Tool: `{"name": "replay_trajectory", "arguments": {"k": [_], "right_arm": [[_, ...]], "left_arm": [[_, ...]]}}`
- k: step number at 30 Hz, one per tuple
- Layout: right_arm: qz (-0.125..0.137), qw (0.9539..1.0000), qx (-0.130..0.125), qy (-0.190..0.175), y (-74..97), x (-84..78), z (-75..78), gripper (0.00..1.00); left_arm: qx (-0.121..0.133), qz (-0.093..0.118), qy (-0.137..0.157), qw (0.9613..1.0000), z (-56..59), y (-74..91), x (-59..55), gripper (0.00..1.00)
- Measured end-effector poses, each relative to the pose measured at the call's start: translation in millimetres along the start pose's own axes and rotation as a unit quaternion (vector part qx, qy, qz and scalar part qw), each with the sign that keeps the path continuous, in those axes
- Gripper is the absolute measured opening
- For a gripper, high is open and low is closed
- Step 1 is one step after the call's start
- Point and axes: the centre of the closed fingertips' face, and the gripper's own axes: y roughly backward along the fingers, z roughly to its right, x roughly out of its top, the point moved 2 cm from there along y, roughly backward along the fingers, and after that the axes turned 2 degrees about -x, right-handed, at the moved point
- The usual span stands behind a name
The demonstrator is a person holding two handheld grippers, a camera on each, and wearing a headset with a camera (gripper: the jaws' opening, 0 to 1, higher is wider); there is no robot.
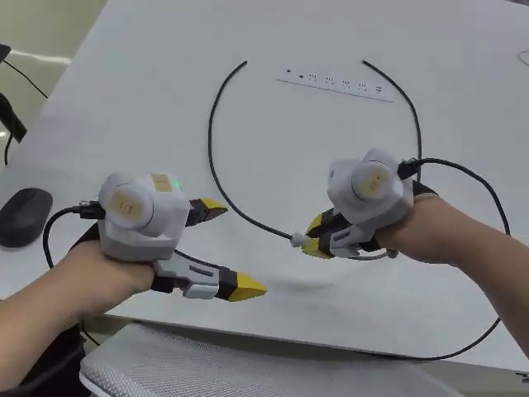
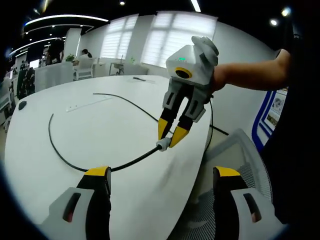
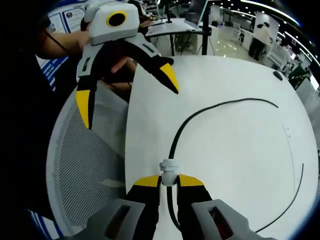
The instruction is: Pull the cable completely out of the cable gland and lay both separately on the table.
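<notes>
A long black cable (image 1: pixel 212 157) curves across the white table (image 1: pixel 149 91). A small white cable gland (image 1: pixel 297 240) sits on it near the front edge. My right gripper (image 1: pixel 314 237) is shut on the gland (image 3: pixel 169 170), and the cable (image 3: pixel 200 112) runs back between its fingers. In the left gripper view the gland (image 2: pixel 163 145) shows at the right gripper's (image 2: pixel 170 136) yellow tips, just above the table. My left gripper (image 1: pixel 231 246) is open and holds nothing, a short way left of the gland. Its wide jaws face the right gripper across the gland.
A white power strip (image 1: pixel 335 83) lies at the back between the cable's two ends. A dark mouse (image 1: pixel 23 217) rests at the left edge. A grey mesh chair (image 1: pixel 207 364) stands below the table's front edge. Thin black leads trail from both grippers.
</notes>
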Motion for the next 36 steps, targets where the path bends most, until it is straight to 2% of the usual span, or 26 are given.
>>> {"name": "replay_trajectory", "arguments": {"k": [7,18,21,24,30,36], "right_arm": [[0.008,0.9998,-0.002,0.017,22.2,11.8,-6.1,0.07],[-0.003,0.9979,0.003,0.064,46.3,28.1,-23.1,0.07],[-0.002,0.9972,-0.003,0.075,49.6,33.1,-24.3,0.07],[-0.002,0.9965,-0.006,0.084,53.0,37.2,-24.9,0.07],[0.008,0.9956,-0.009,0.093,60.0,44.8,-27.6,0.07],[0.006,0.9957,-0.007,0.092,58.2,37.6,-26.2,0.07]], "left_arm": [[-0.014,0.008,-0.021,0.9996,6.3,-8.8,18.4,0.81],[-0.040,0.017,-0.048,0.9979,20.3,-19.3,35.2,0.78],[-0.048,0.016,-0.046,0.9977,21.3,-20.6,38.2,0.72],[-0.050,0.032,-0.036,0.9976,21.5,-21.9,44.1,0.72],[-0.055,0.038,-0.035,0.9971,21.5,-24.0,48.0,0.68],[-0.064,0.032,-0.038,0.9967,23.6,-26.9,47.0,0.62]]}}
